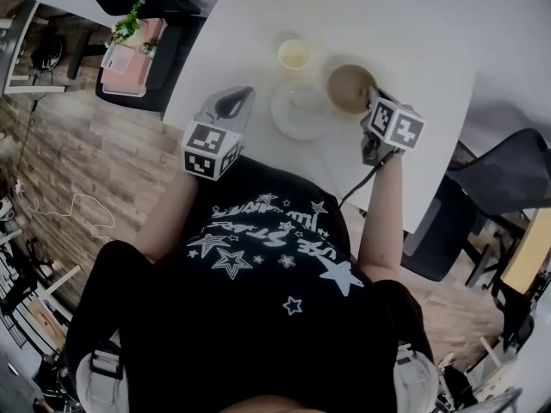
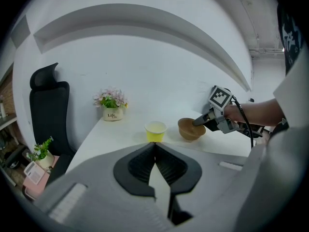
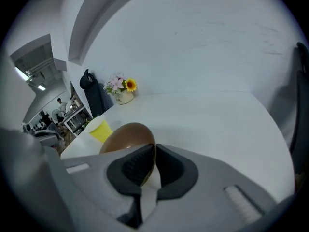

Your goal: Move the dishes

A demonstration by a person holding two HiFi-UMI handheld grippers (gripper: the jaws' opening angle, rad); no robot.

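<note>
A brown bowl [image 1: 347,87] is over the white table [image 1: 413,33], and my right gripper [image 1: 372,100] is shut on its near rim. In the right gripper view the bowl [image 3: 126,137] is tilted, its rim pinched between the jaws of the right gripper [image 3: 154,147]. A white plate [image 1: 300,110] lies just left of the bowl, with a yellow cup [image 1: 294,55] behind it. My left gripper [image 1: 234,103] hovers at the table's left edge beside the plate. The left gripper [image 2: 154,146] is shut on nothing. The left gripper view shows the cup [image 2: 155,131], the bowl [image 2: 188,129] and the right gripper [image 2: 198,123].
A flower pot [image 2: 112,111] stands at the far end of the table. A black office chair [image 2: 47,111] is at the table's left side, another chair [image 1: 504,175] at its right. A small plant [image 1: 129,22] sits on a low stand over the wood floor.
</note>
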